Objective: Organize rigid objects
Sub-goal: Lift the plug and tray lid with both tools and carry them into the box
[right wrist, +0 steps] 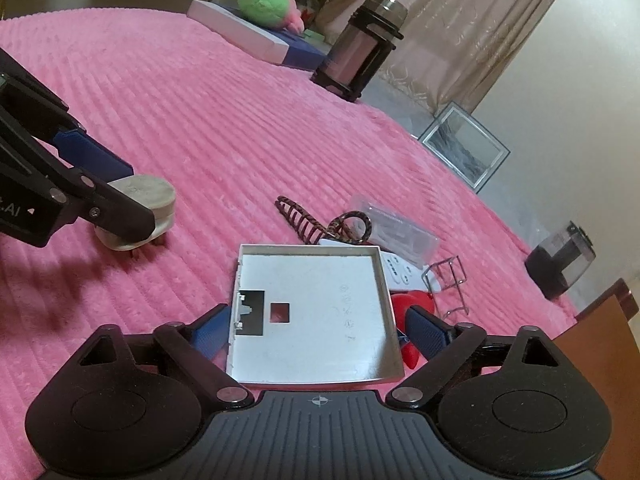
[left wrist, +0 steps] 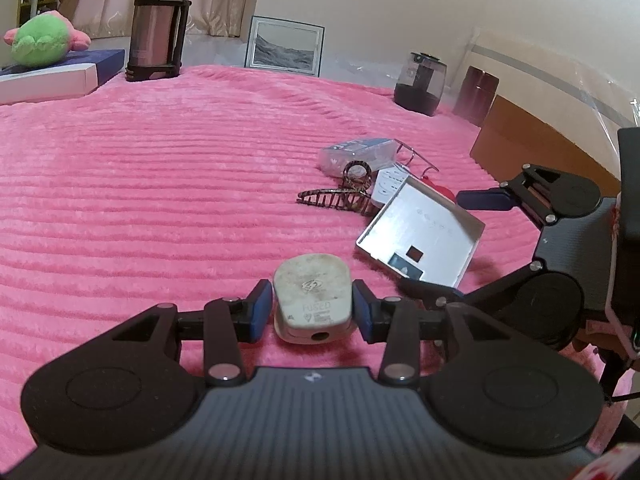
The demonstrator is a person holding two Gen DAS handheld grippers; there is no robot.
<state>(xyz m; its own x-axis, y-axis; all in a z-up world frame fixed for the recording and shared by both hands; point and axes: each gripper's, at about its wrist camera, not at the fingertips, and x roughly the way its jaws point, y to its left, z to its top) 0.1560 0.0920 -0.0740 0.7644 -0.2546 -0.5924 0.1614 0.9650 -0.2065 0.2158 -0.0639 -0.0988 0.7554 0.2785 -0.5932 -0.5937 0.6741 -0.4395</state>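
L gripper (left wrist: 313,312) is pinching the white UK mains plug (left wrist: 313,296) by its sides, pads look in contact; plug sits low over the pink ribbed blanket (left wrist: 160,168), pins down. Risk: grip is only on the smooth tapered body, so a tilt or a snag of the pins in the pile could twist it out.

R gripper (right wrist: 316,330) is spread wide, straddling the shallow square white cover plate (right wrist: 320,312), pads not pressing. Risks: plate is thin and lies partly on a red item (right wrist: 412,304), so closing may rock or flip it; far pad could catch the red piece instead.

Just beyond: white remote (right wrist: 396,270), tortoiseshell claw clip (right wrist: 316,220), clear plastic case (right wrist: 396,228), wire holder (right wrist: 448,280), all bunched and touching. Dragging the plate likely shoves that pile.

Far edge: steel flask (right wrist: 360,48), glass jug (right wrist: 560,260), well apart, no issue.
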